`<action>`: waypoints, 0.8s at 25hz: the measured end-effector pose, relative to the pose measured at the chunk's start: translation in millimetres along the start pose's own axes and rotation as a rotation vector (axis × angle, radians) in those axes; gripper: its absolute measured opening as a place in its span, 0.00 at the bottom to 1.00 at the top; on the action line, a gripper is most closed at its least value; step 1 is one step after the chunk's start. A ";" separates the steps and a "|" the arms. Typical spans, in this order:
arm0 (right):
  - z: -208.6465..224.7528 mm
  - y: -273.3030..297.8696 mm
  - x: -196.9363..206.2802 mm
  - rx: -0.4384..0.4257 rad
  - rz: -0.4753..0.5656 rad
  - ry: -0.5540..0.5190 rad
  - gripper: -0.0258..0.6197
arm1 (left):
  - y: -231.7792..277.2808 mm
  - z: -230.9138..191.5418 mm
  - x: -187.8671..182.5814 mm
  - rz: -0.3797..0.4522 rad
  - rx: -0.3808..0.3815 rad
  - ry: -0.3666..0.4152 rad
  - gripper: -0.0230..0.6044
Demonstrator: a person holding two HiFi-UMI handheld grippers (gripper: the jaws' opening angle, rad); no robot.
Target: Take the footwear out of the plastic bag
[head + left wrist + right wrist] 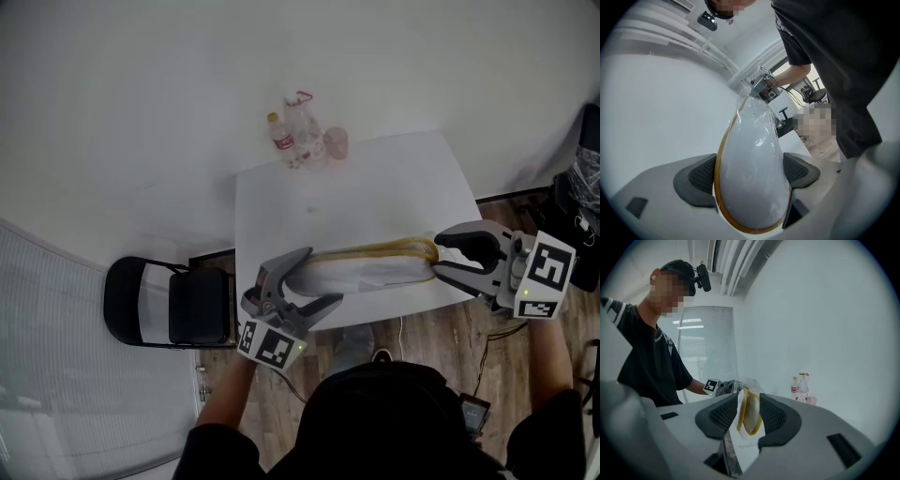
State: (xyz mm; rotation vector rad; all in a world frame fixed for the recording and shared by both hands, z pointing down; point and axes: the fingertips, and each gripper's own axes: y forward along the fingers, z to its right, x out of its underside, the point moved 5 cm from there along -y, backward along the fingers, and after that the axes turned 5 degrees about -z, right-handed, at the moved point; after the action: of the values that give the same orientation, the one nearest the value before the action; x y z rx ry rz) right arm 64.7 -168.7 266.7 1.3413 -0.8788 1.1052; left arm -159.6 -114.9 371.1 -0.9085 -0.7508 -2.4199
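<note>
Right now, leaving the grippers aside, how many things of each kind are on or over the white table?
Bottles: 2
Pinkish cup: 1
Plastic bag with footwear: 1
Total: 4

White footwear [375,267], tan-yellow sole rim, inside a clear plastic bag [757,112].
Desk [356,187] plain white; left tongs [314,281] grey, black ribbed pads [701,178], marker cube [272,345] black-and-white squares; chair [178,305] black; bottles [291,131] clear, red labels, one yellow cap; cup [336,142] translucent pink; floor [450,328] brown wood grain; shirt [375,422] black; wall [141,94] white; window blind [56,356] pale grey, fine slats.
</note>
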 end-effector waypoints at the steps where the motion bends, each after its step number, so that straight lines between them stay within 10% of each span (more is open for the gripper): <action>1: 0.6 0.1 0.6 0.001 -0.002 0.005 0.28 | 0.3 -0.3 -1.3 0.002 -0.001 0.009 0.78; 20: -2.9 14.0 16.9 -0.028 -0.129 0.031 0.33 | -3.1 -3.8 -4.1 0.020 -0.031 0.049 0.77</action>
State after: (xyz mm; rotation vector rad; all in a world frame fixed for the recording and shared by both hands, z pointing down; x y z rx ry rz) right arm 55.8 -165.4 286.7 1.3353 -0.7718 1.0072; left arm -160.2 -114.0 364.8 -0.8608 -0.6846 -2.4333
